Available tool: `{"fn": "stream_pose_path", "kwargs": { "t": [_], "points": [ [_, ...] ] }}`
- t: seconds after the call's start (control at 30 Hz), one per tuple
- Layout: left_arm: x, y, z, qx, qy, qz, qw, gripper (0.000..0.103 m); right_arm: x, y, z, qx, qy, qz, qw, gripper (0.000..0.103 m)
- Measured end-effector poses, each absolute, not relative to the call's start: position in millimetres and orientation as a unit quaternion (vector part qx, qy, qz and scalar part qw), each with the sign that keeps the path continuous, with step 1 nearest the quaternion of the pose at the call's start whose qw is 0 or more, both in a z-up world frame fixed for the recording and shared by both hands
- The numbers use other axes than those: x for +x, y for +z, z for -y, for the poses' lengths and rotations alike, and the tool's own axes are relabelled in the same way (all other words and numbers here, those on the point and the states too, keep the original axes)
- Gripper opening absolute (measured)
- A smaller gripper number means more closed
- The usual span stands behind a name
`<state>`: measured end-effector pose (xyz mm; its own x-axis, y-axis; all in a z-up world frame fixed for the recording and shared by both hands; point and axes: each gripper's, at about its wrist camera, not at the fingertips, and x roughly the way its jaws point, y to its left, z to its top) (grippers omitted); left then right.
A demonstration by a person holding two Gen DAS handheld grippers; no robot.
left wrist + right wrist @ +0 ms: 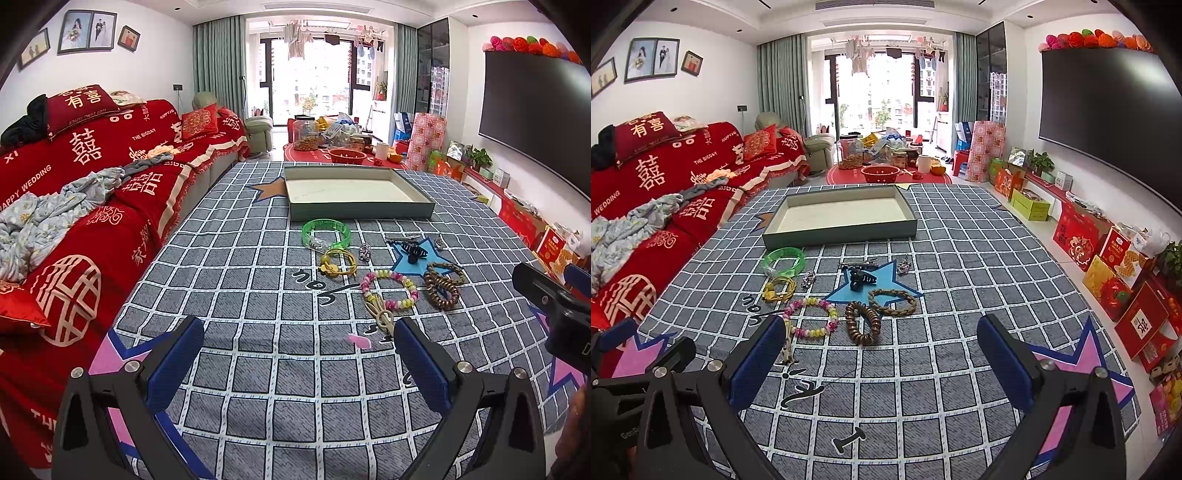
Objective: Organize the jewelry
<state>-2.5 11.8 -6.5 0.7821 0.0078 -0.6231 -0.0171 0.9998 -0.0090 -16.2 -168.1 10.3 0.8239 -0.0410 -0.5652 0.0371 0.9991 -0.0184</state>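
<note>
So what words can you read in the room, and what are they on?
"有喜": red pillow on the sofa.
"HAPPY WEDDING": red sofa cover.
"THE BIGDAY": same cover.
"囍": same cover, repeated.
Black writing on the checked tablecloth: unclear.
Gift boxes: too blurred.

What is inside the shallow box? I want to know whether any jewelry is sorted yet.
The shallow box shows only a bare pale floor, no jewelry. Its near wall hides a thin strip of floor along the front.

Open left tool (299, 354) hovers over checked cloth (258, 258); jewelry (389, 291) beyond, perhaps untouched.
</note>
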Motion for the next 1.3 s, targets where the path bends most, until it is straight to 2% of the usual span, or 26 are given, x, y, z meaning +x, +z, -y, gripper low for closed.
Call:
{"fn": "stream_pose_path", "kwargs": {
  "t": [1.3],
  "points": [
    [-2.7, -12.8, -11.0, -0.009, 0.006, -0.336, 0.942, 0.103, -15.7, 6.6, 166.0, -0.001, -0.02, -0.301, 0.954, 0.103]
  ]
}}
